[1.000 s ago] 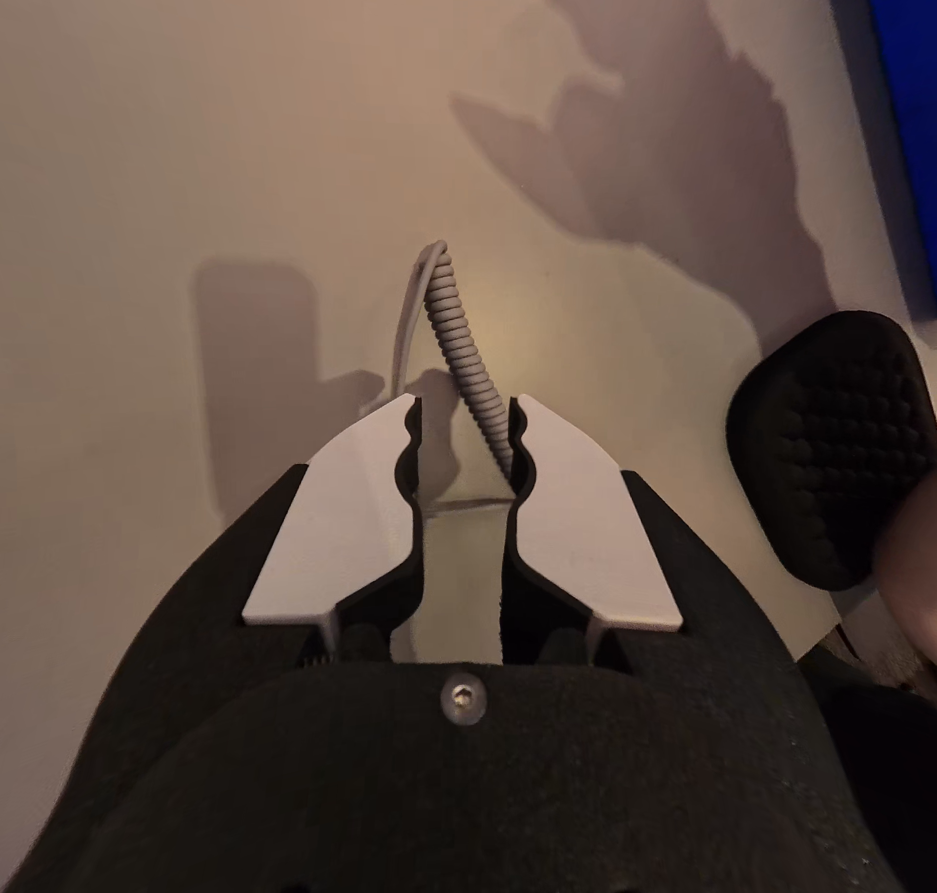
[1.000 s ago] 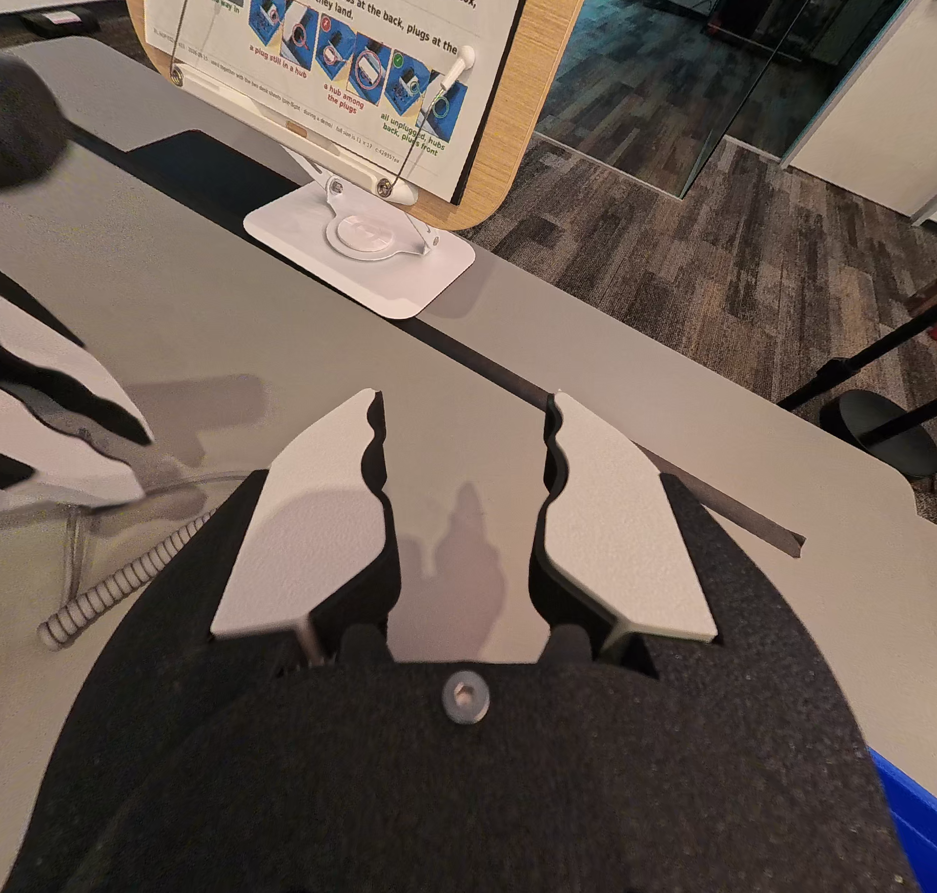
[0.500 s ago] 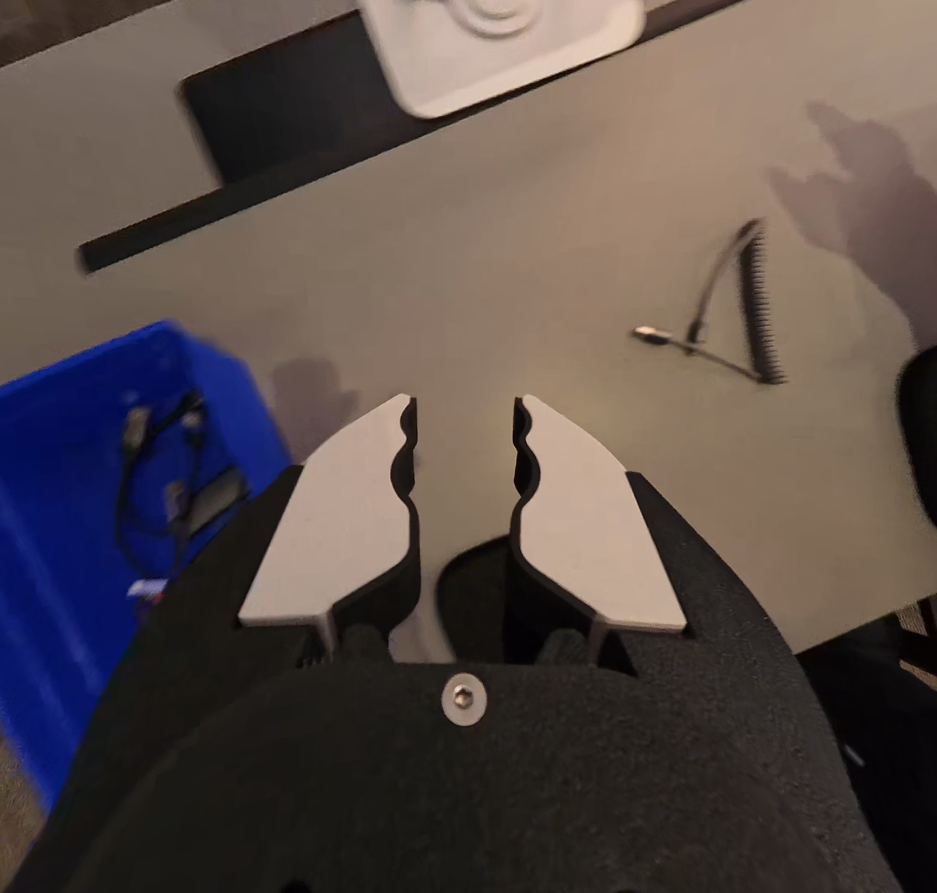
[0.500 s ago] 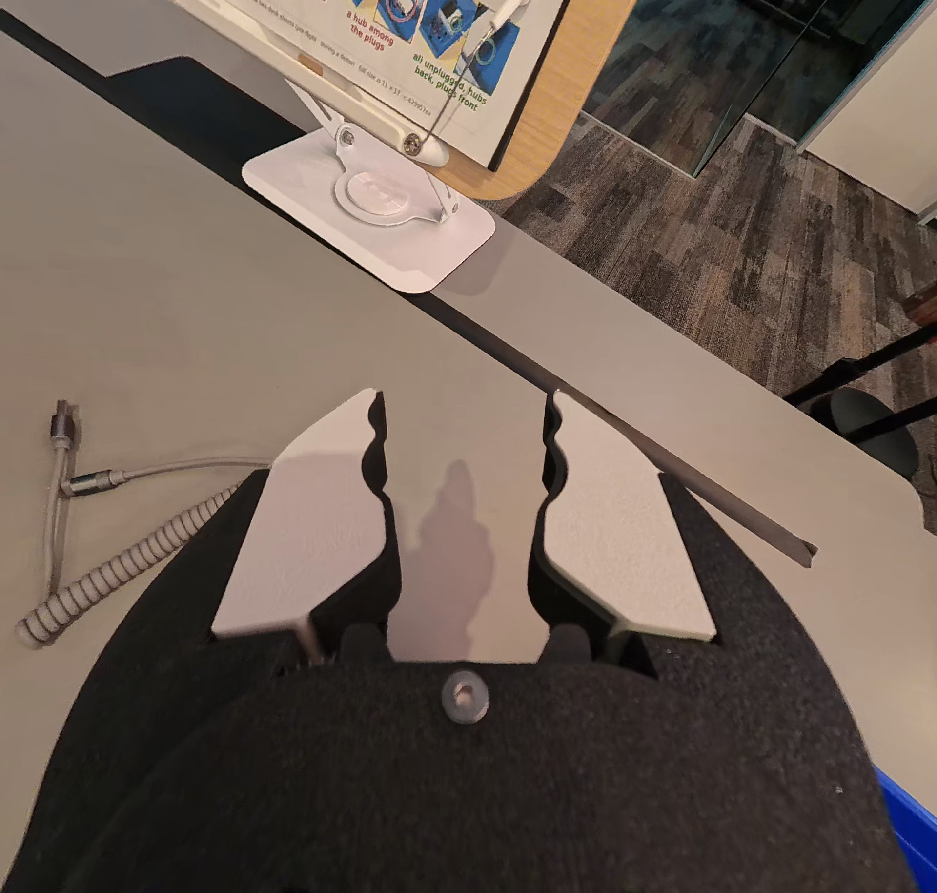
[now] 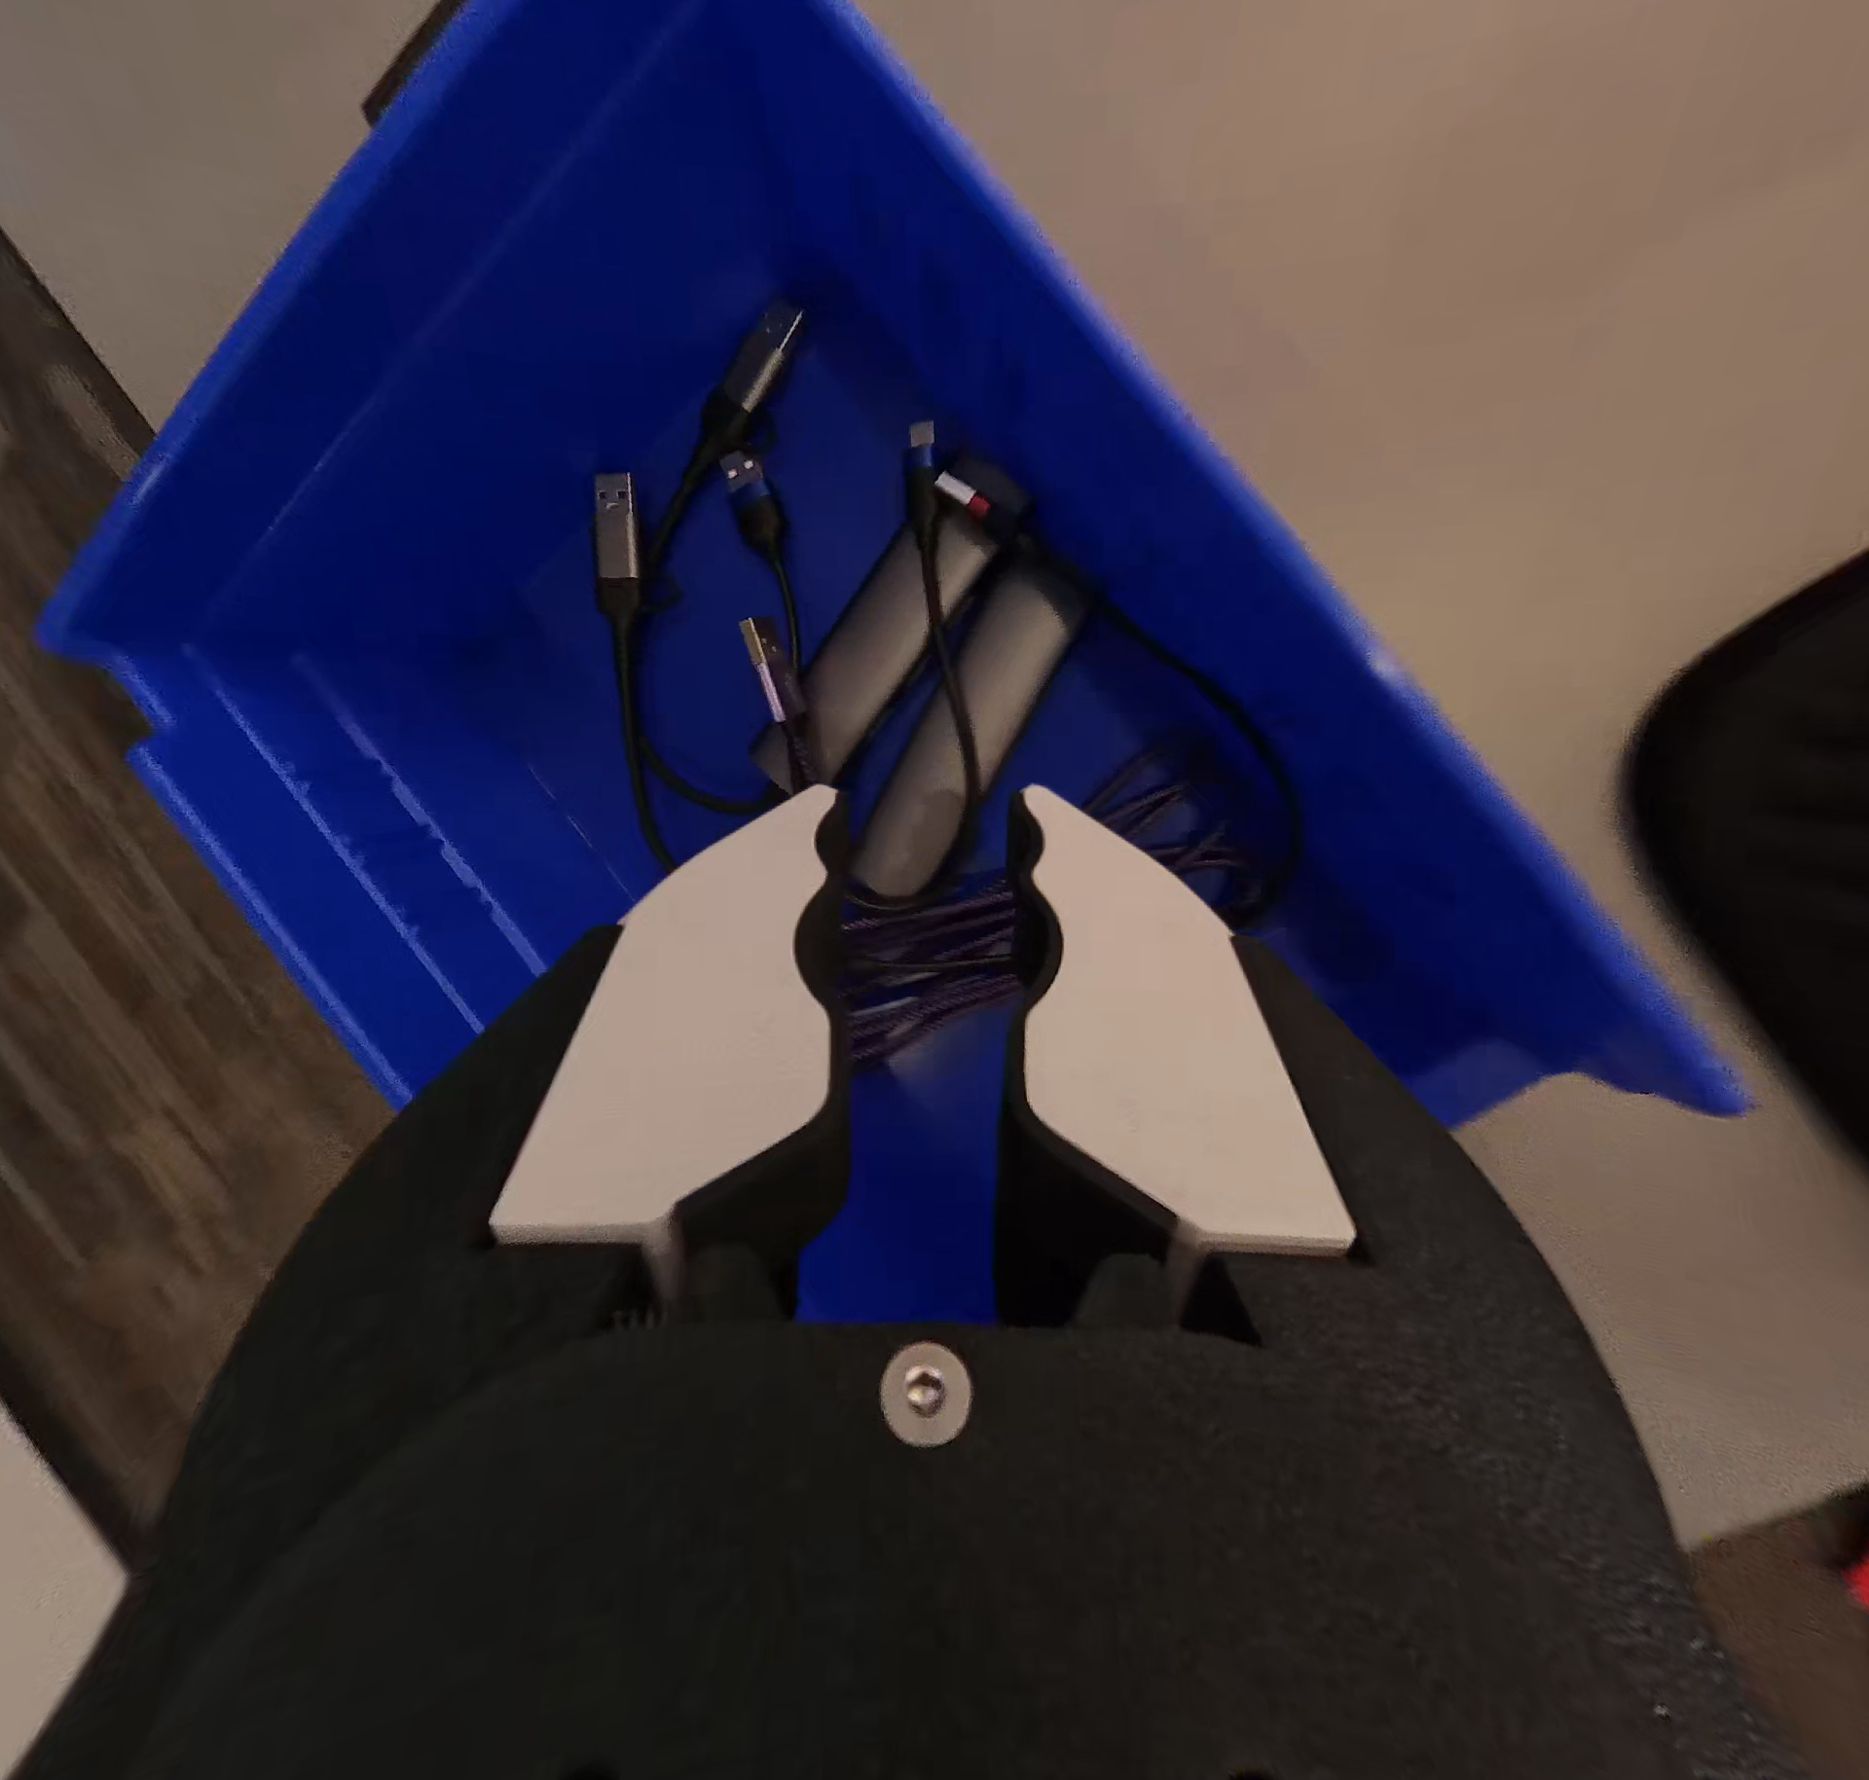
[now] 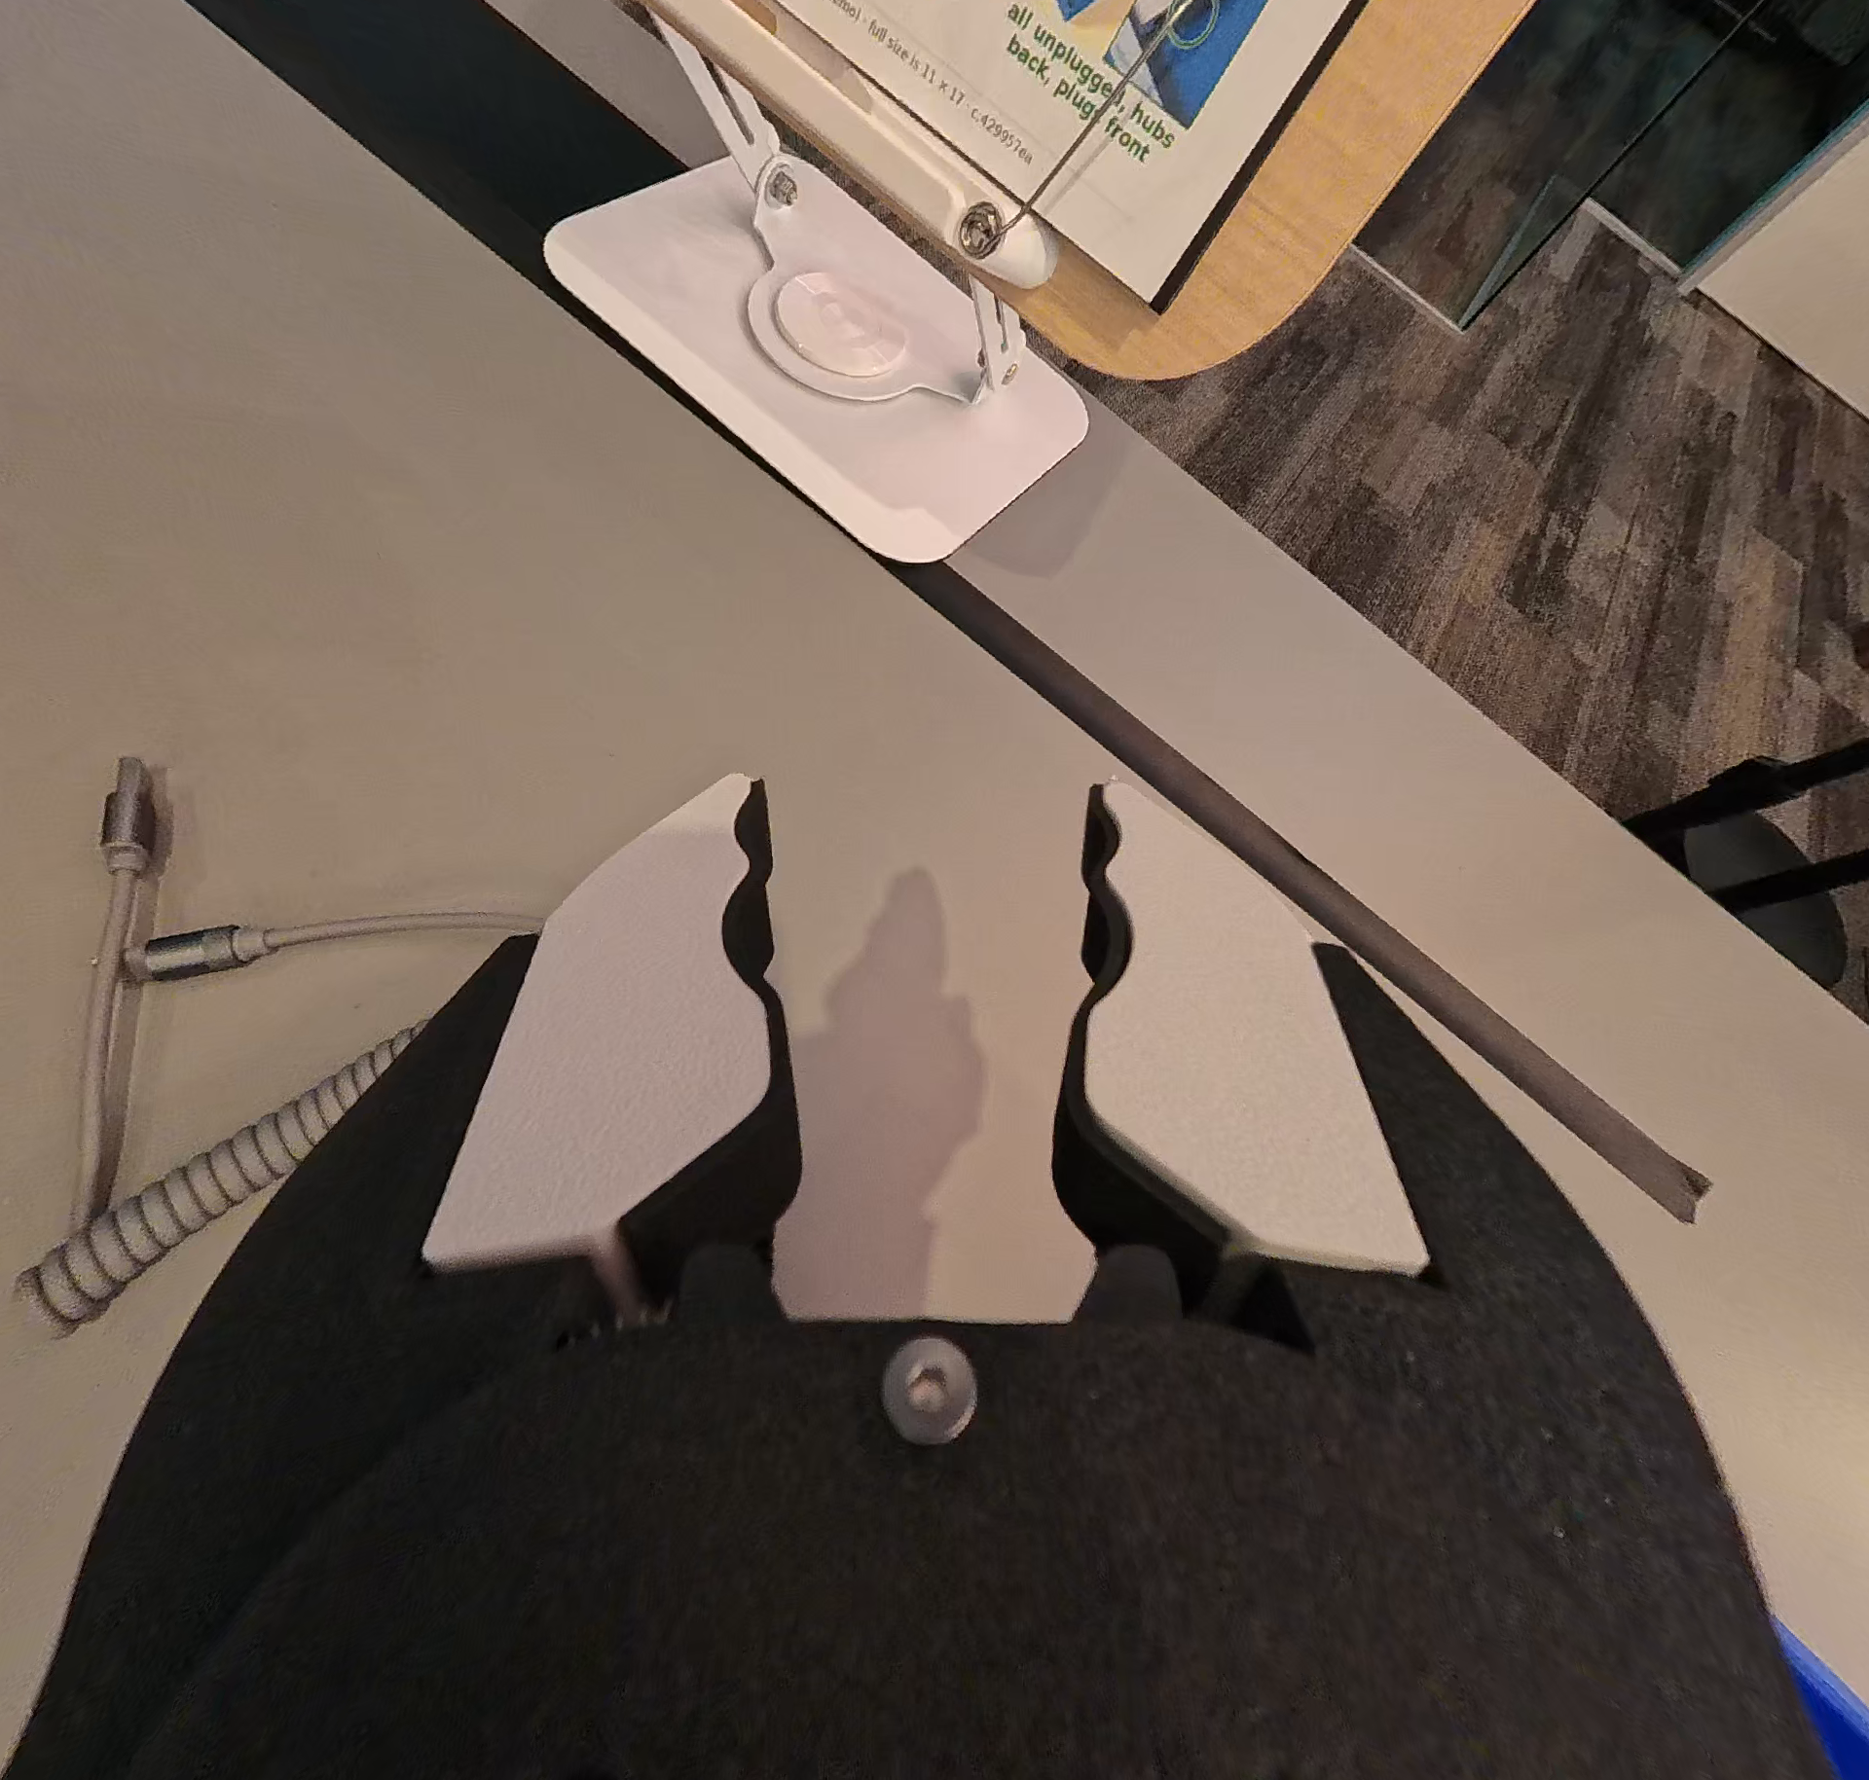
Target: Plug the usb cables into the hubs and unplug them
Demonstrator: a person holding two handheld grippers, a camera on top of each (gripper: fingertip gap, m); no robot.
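Worktop [image 6: 303, 538]: pale grey, with a dark slot running diagonally across it; everything else is carried on it.

Blue bin [image 5: 1011, 245]: open plastic tub, seen from above in the left wrist view. The task's stock is held in it.

Sign stand [image 6: 839, 387]: white base plate at the far edge of the worktop, a printed instruction board mounted on it. Not part of the work.

Left gripper [image 5: 922, 801]: poised over the bin, jaws spread to a moderate gap with nothing between them. The tips are lined up over the near end of one hub.

Right gripper [image 6: 925, 801]: held above bare worktop, jaws spread wide and empty.

USB hubs [image 5: 910, 660]: two grey bars, lying side by side on the bin floor with cables draped over them. No plug is seen seated in either.

USB cables [image 5: 627, 609]: several short black leads with metal plugs, loose in the bin beside the hubs; a purple braided bundle [image 5: 930, 943] lies directly under the left jaws.

Coiled grey cable [image 6: 192, 1185]: laid out on the worktop to the left of the right gripper, both connector ends free.

Step in hand, as judged: fetching from the bin, no plugging begun.

Next move, as judged: descent of the left jaws onto a hub end, kept clear of the draped cables so that only the hub is pinched and lifted out.
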